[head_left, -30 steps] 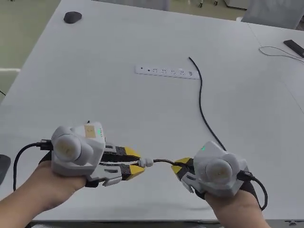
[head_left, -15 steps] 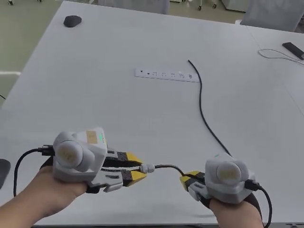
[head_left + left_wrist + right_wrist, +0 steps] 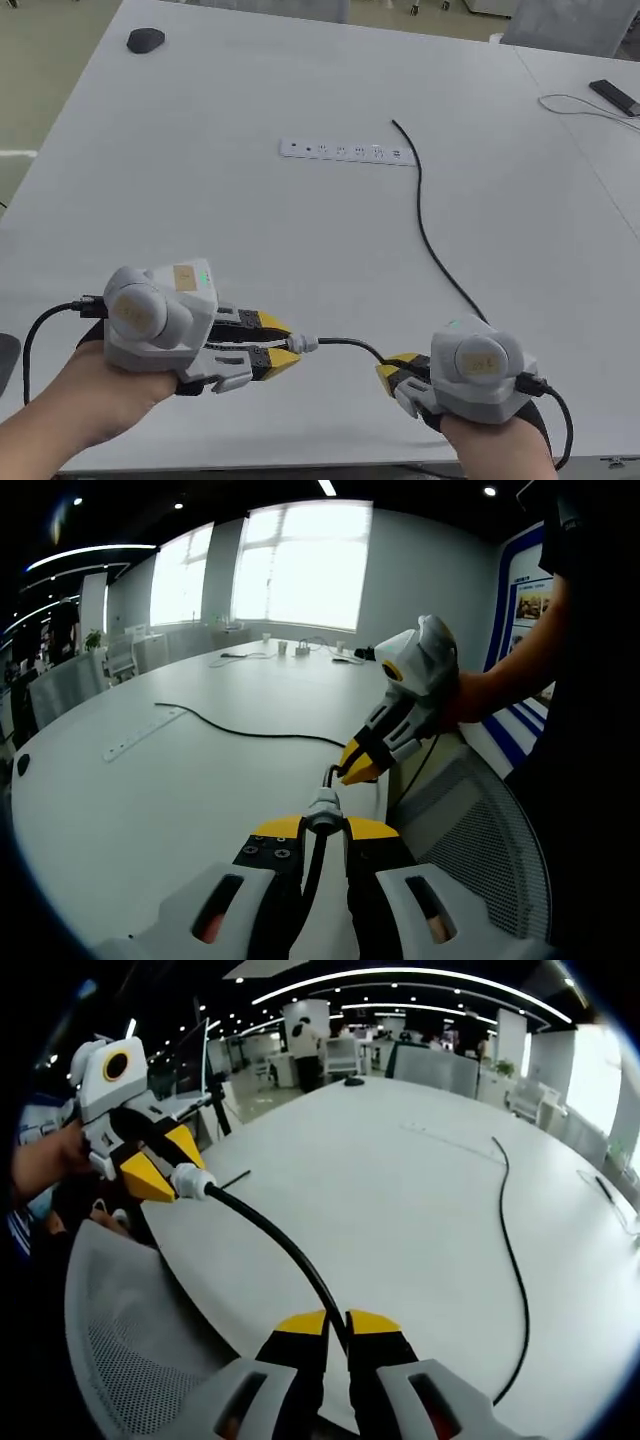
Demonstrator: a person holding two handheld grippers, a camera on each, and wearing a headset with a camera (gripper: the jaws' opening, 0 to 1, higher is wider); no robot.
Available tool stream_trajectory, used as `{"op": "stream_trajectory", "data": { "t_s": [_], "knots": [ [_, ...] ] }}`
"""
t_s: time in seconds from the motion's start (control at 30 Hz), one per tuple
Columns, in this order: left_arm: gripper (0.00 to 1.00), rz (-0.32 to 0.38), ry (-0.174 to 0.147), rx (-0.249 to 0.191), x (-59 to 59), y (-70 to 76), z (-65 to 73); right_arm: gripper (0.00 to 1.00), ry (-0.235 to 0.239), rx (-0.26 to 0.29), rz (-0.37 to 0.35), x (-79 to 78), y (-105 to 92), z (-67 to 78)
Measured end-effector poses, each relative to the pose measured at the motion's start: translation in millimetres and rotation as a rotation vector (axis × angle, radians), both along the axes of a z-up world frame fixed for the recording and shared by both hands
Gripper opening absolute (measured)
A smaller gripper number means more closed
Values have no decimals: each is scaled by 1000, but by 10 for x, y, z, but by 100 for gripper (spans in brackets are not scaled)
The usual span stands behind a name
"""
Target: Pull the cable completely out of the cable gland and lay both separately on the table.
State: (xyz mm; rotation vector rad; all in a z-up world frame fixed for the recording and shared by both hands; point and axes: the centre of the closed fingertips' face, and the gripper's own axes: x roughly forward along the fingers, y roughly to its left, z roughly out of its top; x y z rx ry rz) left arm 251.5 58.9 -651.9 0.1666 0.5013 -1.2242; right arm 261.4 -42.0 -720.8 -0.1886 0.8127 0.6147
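Our two handheld tools match. The left gripper [image 3: 291,343] has a pale grey, rounded shell with a domed round cap, a tan square sticker [image 3: 184,278], a small green light [image 3: 208,278], and black jaws tipped in yellow. A black lead [image 3: 40,328] leaves its rear. The right gripper [image 3: 390,368] has the same grey shell and yellow tips, a green lamp [image 3: 455,323] and a black looping lead [image 3: 553,408]. We wear dark clothing [image 3: 590,680].

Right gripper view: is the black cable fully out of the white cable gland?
No, the black cable runs from the right gripper straight into the white cable gland clamped in the left gripper.
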Motion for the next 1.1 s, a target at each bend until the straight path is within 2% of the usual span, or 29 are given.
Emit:
{"op": "stream_trajectory", "data": {
  "t_s": [0.13, 0.2, 0.33, 0.43, 0.5, 0.67, 0.7, 0.83, 1.1],
  "knots": [
    [15, 7, 0, -9, 28, 12, 22, 3, 6, -3, 10, 8, 5, 27],
    [15, 5, 2, -9, 32, 16, 21, 7, 5, 13, 7, 4, 29, 81],
    [15, 7, 6, -10, 40, 26, 13, 14, -12, 11, 33, -28, 78, 189],
    [15, 10, 14, -12, 38, 29, 11, 15, -43, -19, 99, -60, 159, 291],
    [15, 8, 15, -12, 31, 26, 8, 15, -82, -61, 177, -79, 266, 374],
    [15, 5, 19, -10, 25, 27, 4, 17, -150, -98, 285, -66, 511, 532],
    [15, 7, 21, -12, 27, 28, 6, 18, -176, -113, 320, -56, 572, 561],
    [15, 6, 19, -16, 21, 25, 16, 15, -237, -168, 413, -43, 711, 598],
    [15, -5, 17, -13, -18, 21, 7, 12, -247, -209, 485, -31, 835, 504]
  ]
}}
